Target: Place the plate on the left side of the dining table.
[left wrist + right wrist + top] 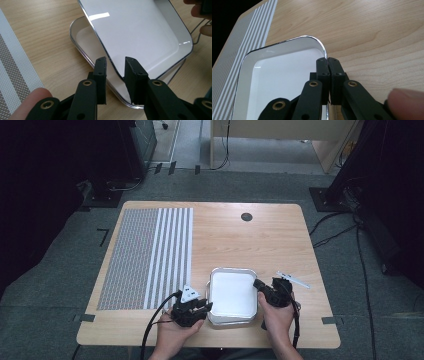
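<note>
My left gripper (115, 65) has its jaws apart around the tilted top tray's (140, 32) rim, the tray rising away toward my right gripper (328, 60), which is pinching the far rim, above the bottom tray (82, 40) on the table (260, 240).
</note>
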Demonstrator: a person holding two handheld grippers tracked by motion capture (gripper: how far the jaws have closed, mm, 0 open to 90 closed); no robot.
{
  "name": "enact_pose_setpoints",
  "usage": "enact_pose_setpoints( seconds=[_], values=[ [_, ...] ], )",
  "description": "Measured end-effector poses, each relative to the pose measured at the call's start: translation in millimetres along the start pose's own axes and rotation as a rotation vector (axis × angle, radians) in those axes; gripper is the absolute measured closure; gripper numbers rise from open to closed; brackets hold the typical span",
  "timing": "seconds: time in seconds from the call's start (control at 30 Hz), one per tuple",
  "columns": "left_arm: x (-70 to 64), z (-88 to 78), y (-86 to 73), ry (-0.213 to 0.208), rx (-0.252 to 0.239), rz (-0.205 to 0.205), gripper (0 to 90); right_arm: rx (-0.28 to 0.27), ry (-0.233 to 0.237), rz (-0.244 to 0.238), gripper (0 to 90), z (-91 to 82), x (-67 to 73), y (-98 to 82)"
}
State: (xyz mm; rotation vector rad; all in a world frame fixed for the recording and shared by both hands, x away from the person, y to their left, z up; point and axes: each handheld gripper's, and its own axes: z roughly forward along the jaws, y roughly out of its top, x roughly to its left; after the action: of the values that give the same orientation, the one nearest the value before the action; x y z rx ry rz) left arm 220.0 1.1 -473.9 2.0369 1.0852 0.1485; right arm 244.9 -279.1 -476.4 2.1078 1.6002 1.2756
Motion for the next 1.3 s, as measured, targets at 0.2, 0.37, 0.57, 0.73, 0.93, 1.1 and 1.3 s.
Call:
enact_pose_setpoints(
  seconds=[0.2,0.37,0.57,0.73,0.93,1.1,1.3],
  values=[
    [4.1,-0.2,-2.0,-0.014,0.019,-0.034,69.7,0.006,0.003,0.006,89.4,2.2,3.7,0.6],
    [8.5,-2.4,-0.4,-0.02,0.033,-0.074,74.9,0.017,0.002,0.009,89.8,5.7,6.0,-0.5],
    [12.3,-5.5,4.1,-0.021,0.032,-0.092,76.3,0.023,0.004,0.015,90.0,7.0,8.1,1.2],
    [14.9,-8.4,6.8,-0.014,0.034,-0.087,76.1,0.026,0.003,0.006,90.0,9.3,14.1,4.2],
    [24.4,-15.8,11.1,-0.01,0.038,-0.094,76.1,0.038,0.005,-0.001,90.0,16.1,23.8,8.0],
    [31.3,-21.1,12.1,-0.005,0.028,-0.098,76.1,0.038,0.009,-0.005,90.0,21.2,31.3,10.1],
    [42.6,-28.4,10.9,0.001,0.016,-0.118,76.1,0.049,0.019,-0.008,89.9,30.6,44.9,12.8]
  ],
)
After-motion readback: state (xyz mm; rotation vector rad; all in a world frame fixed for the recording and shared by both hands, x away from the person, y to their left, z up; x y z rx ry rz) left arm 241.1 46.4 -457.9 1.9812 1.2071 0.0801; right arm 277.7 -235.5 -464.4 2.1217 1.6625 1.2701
